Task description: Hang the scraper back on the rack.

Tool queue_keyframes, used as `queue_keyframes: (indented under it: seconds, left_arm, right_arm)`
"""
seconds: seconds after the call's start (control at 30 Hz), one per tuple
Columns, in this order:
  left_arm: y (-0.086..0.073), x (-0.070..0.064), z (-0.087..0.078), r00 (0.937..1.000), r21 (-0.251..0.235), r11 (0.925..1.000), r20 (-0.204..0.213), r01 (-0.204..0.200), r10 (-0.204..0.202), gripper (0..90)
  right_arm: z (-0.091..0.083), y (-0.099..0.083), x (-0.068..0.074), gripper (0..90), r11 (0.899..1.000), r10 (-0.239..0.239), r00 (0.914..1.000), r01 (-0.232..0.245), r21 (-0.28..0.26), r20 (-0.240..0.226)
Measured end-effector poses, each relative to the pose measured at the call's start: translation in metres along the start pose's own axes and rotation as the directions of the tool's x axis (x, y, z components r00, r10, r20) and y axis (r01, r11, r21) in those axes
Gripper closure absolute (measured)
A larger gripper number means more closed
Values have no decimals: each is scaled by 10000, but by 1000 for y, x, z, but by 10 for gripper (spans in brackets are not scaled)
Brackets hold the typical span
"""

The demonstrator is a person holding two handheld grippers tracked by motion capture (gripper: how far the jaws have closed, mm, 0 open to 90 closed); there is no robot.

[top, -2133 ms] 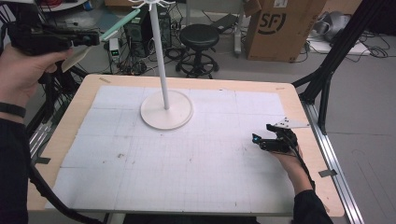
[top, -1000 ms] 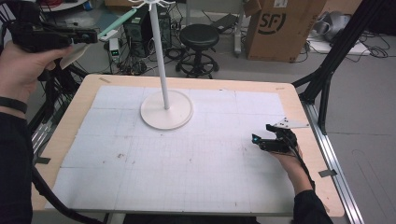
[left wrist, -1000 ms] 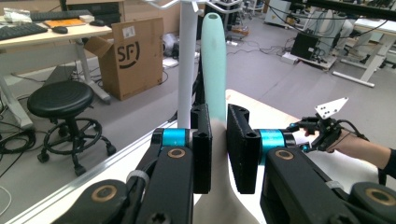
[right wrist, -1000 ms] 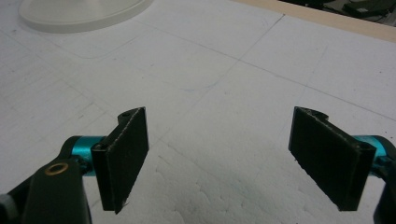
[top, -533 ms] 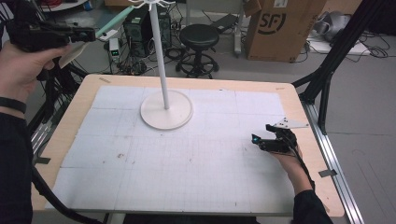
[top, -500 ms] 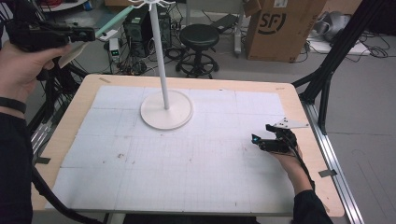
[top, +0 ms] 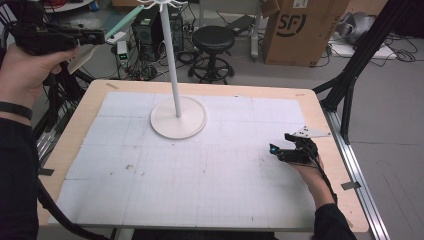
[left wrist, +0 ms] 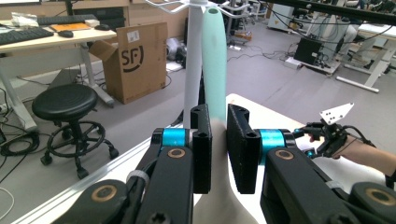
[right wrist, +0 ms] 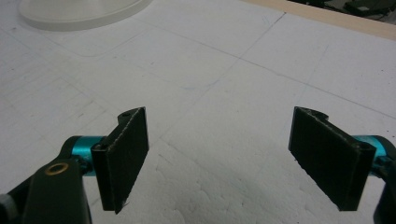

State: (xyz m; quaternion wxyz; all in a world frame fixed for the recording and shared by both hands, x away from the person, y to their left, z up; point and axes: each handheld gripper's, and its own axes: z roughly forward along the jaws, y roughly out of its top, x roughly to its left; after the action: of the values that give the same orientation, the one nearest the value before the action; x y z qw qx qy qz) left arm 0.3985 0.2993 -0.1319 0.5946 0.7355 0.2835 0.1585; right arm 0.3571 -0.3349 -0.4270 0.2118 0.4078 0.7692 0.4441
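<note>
My left gripper (left wrist: 218, 154) clenches a mint-green and beige plastic shoehorn (left wrist: 214, 70); right gripper (right wrist: 229, 158) released.
At the white metal hook stand (top: 170, 60), 12 o'clock, a misjudged approach could knock its hooks.

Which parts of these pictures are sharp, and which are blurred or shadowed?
Left gripper view: the jaws look sharp, the mint spatula handle is soft. Right gripper view: the stand base is slightly blurred. High view: even light, faint shadow under the right gripper.

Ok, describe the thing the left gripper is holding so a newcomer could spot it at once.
Start at the white stand rising from its round base on the table. High to its left, past the table's far-left corner, the left gripper clamps a utensil. Its long mint-green handle, pointing at the stand's top hooks, sets it apart.
</note>
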Motion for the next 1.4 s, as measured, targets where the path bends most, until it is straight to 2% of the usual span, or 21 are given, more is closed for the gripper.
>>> queue_keyframes:
  seconds: [0.77,1.0,1.03,1.1,1.17,1.27,1.4]
  left_arm:
    - [-5,0,19,9998,548,9985,-186,-85,95,804]
    - [-9,1,26,9999,714,9974,-167,12,0,793]
    - [-9,1,27,9999,659,9978,-145,55,-46,767]
    - [-12,1,26,9997,607,9981,-238,123,-109,612]
    - [-18,0,25,9990,592,9982,-431,91,-66,503]
    - [-33,-2,24,9973,587,9983,-731,3,40,401]
    - [-68,-7,24,9952,453,9987,-948,-212,254,323]
  right_arm:
    - [0,0,0,193,10000,-10,10000,10,-4,-13]
    - [0,0,0,192,10000,15,10000,-15,13,-21]
    - [0,0,0,193,10000,30,10000,-30,16,-25]
    - [0,0,0,192,10000,24,10000,-24,0,-30]
    - [0,0,-1,192,10000,45,10000,-45,-15,-36]
    - [0,0,-1,193,10000,6,10000,-6,-8,-26]
    - [2,-1,0,193,10000,-20,10000,21,48,-67]
